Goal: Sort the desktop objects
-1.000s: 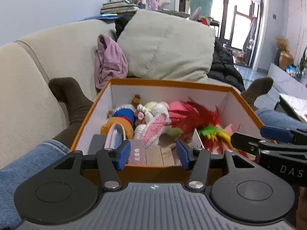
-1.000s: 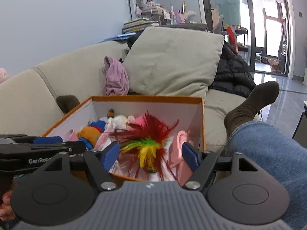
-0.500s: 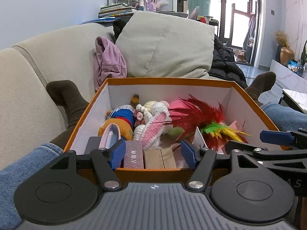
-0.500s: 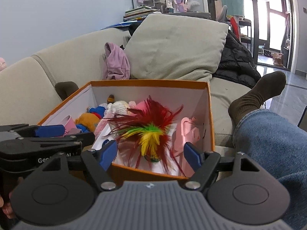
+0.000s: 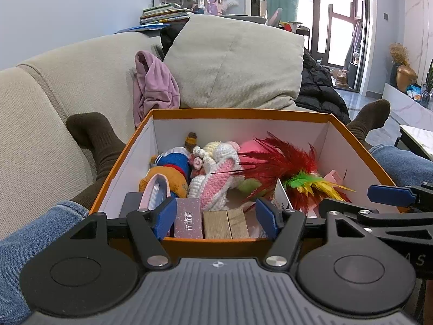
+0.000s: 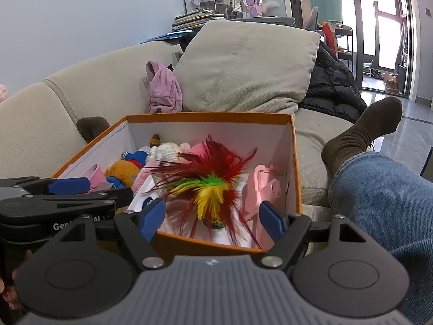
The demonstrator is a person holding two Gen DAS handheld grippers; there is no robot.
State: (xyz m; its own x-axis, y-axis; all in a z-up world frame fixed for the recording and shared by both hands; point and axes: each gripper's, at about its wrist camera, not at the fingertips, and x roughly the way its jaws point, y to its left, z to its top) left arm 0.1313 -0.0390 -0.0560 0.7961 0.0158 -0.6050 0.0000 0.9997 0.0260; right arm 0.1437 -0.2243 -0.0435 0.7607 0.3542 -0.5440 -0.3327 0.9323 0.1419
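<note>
An orange box (image 5: 238,113) with white inner walls rests on the person's lap, also in the right wrist view (image 6: 211,117). It holds a red, yellow and green feather shuttlecock (image 5: 295,170) (image 6: 211,187), a pink and white crocheted toy (image 5: 216,173), a blue and orange plush (image 5: 167,168), a maroon card box (image 5: 188,218), wooden blocks (image 5: 226,223) and a pink plastic piece (image 6: 263,189). My left gripper (image 5: 215,215) is open and empty over the box's near edge. My right gripper (image 6: 212,219) is open and empty over the near edge by the shuttlecock.
The box sits between jeans-clad legs (image 6: 384,205) on a beige sofa (image 5: 40,124). A grey cushion (image 5: 235,65), a purple garment (image 5: 154,89) and a black jacket (image 5: 322,92) lie behind. A socked foot (image 6: 362,132) is at the right.
Both grippers have risen and drawn back slightly, so more of the box's inside shows. Both stay open and empty. The box's contents have not moved.
</note>
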